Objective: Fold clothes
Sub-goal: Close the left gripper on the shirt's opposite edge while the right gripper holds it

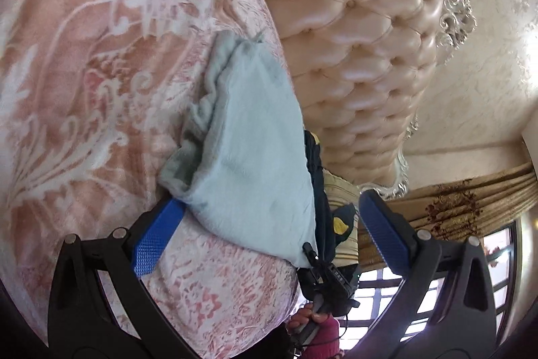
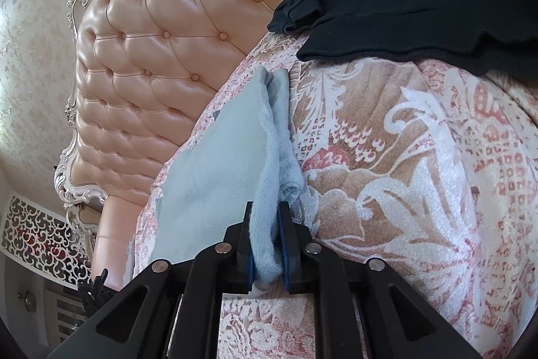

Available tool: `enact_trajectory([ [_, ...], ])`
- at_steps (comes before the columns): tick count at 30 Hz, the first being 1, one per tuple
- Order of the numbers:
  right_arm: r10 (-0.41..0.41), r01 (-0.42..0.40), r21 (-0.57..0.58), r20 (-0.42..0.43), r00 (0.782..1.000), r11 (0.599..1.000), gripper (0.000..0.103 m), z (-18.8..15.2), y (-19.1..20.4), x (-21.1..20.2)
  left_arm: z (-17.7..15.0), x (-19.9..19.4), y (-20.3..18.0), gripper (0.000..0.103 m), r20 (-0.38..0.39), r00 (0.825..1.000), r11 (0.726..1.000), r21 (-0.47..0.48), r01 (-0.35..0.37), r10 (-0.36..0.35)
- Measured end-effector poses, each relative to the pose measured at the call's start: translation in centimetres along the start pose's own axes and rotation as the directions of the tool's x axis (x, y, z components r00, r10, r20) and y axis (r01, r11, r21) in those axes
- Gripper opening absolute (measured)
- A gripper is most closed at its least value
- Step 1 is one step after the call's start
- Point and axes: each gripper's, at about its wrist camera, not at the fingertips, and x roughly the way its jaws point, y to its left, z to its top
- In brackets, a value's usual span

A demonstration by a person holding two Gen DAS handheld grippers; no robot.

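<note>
Where brocade bedspread [image 2: 403, 177] puckers, soft pale-blue knit garment [image 2: 215, 177], ribbed edge.

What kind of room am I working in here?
Most likely a bedroom: the clothes lie on a bed with a pink floral bedspread, against a tufted headboard, with gold curtains at a window behind.
</note>
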Motion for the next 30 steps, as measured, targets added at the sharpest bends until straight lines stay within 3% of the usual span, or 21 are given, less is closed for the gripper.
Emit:
enact_trajectory([
  [10, 0.000, 0.000, -0.004, 0.003, 1.000, 1.000, 0.012, -0.1, -0.1, -0.1, 1.8, 0.8, 0.2, 0.103, 0.036, 0.998, 0.997, -0.065, 0.050, -0.048],
  [16, 0.002, -0.002, -0.010, 0.003, 1.000, 1.000, 0.012, -0.1, -0.1, -0.1, 1.9, 0.8, -2.0, 0.103, 0.013, 0.992, 0.992, 0.018, 0.129, -0.129],
  [20, 0.004, -0.004, -0.012, 0.003, 1.000, 1.000, 0.012, -0.1, -0.1, 0.0, 2.3, 1.7, -0.5, 0.102, -0.006, 0.998, 0.998, -0.013, 0.062, -0.062],
  [24, 0.007, -0.007, -0.015, 0.002, 1.000, 1.000, 0.012, -0.1, -0.1, -0.1, 2.7, 1.9, -2.0, 0.103, -0.011, 0.998, 0.997, 0.047, 0.061, -0.061],
  [27, 0.008, -0.008, -0.014, 0.003, 1.000, 1.000, 0.012, -0.1, -0.2, -0.1, 3.0, 2.8, -2.0, 0.102, -0.012, 0.998, 0.995, 0.084, -0.056, 0.058],
  [30, 0.009, -0.009, -0.014, 0.003, 1.000, 1.000, 0.012, -0.1, -0.2, 0.0, 3.5, 2.9, -2.1, 0.102, -0.016, 1.000, 0.997, 0.079, 0.008, -0.006],
])
